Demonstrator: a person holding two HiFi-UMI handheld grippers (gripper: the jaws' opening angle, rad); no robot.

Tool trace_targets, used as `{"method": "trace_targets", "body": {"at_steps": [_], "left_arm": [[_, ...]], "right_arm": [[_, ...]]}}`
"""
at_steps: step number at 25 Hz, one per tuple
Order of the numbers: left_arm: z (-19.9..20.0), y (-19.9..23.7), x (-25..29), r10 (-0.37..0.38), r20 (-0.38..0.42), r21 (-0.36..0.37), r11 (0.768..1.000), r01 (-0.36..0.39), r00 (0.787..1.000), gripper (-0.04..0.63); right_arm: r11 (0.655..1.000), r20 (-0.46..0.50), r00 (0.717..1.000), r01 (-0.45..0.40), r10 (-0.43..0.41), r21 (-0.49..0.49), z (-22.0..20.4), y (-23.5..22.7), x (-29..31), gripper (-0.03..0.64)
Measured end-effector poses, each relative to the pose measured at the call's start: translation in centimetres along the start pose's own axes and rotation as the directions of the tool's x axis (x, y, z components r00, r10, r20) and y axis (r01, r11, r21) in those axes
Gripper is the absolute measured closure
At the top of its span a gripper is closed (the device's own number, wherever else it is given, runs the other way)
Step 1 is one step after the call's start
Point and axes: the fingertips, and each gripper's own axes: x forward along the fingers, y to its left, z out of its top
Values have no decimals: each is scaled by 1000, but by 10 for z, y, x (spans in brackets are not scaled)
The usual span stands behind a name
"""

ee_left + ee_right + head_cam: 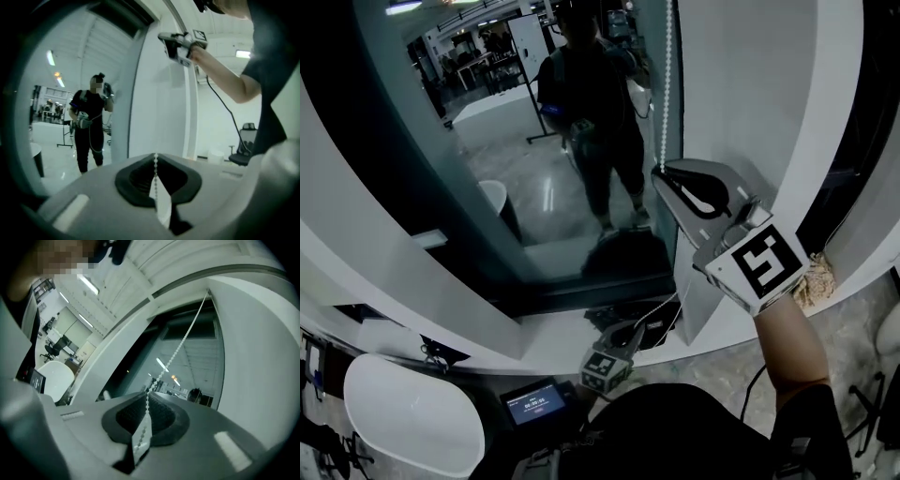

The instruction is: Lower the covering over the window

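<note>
Both claws are closed on the same white bead chain [665, 94], which hangs straight down just off the right edge of the window [502, 112]. The right gripper [664, 173] pinches it high up, about level with the middle of the window. The left gripper [155, 160] pinches it lower, down near the window's sill, with the beads running up out of its shut jaws. So the chain's long axis is vertical, and the upper claw is the one placed for a long stroke. I'd judge the pull has to run straight down along the chain, beside the window, not out into the room. The covering itself sits above the window's top, too indistinct to gauge, and I can't tell which strand lowers it.
</note>
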Motion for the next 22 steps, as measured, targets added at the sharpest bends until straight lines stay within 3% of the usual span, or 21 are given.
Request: {"method": "trace_targets", "body": {"at_steps": [3, 5, 7, 9, 12, 14, 16, 18, 19, 20, 22], "left_arm": [[36, 31, -25, 127, 107, -223, 970, -101, 986, 538], [59, 49, -41, 195, 166, -302, 943, -138, 967, 502], [92, 55, -51, 212, 234, -278, 950, -143, 949, 509], [138, 55, -51, 189, 316, -187, 973, -134, 930, 501], [189, 65, -44, 182, 418, -65, 983, -170, 890, 425], [198, 81, -43, 198, 452, -71, 980, -186, 870, 402], [198, 94, -48, 183, 451, -128, 982, -140, 873, 383], [188, 99, -54, 90, 411, -200, 980, -6, 907, 357], [179, 103, -57, 36, 393, -248, 966, 69, 919, 357], [173, 108, -60, 10, 394, -302, 946, 120, 919, 357], [176, 117, -63, 30, 443, -369, 917, 151, 896, 357]], "right_arm": [[1000, -133, 991, -6, 7, 11, -80, 34, -9, 604], [1000, -191, 981, 17, -20, -18, -116, 45, -20, 604], [994, -262, 964, 28, -56, -109, -139, 51, -32, 604], [982, -329, 942, 11, -73, -187, -163, 62, -38, 604], [983, -419, 907, -53, -26, -176, -214, 92, -40, 604], [987, -473, 881, -88, 13, -136, -250, 112, -44, 604], [991, -516, 856, -104, 45, -87, -278, 128, -49, 604], [994, -546, 835, -101, 69, -29, -300, 139, -56, 604], [996, -557, 827, -92, 78, 2, -308, 141, -60, 604], [996, -565, 820, -84, 85, 28, -314, 142, -65, 604], [995, -581, 808, -83, 97, 51, -323, 143, -73, 604]]}}
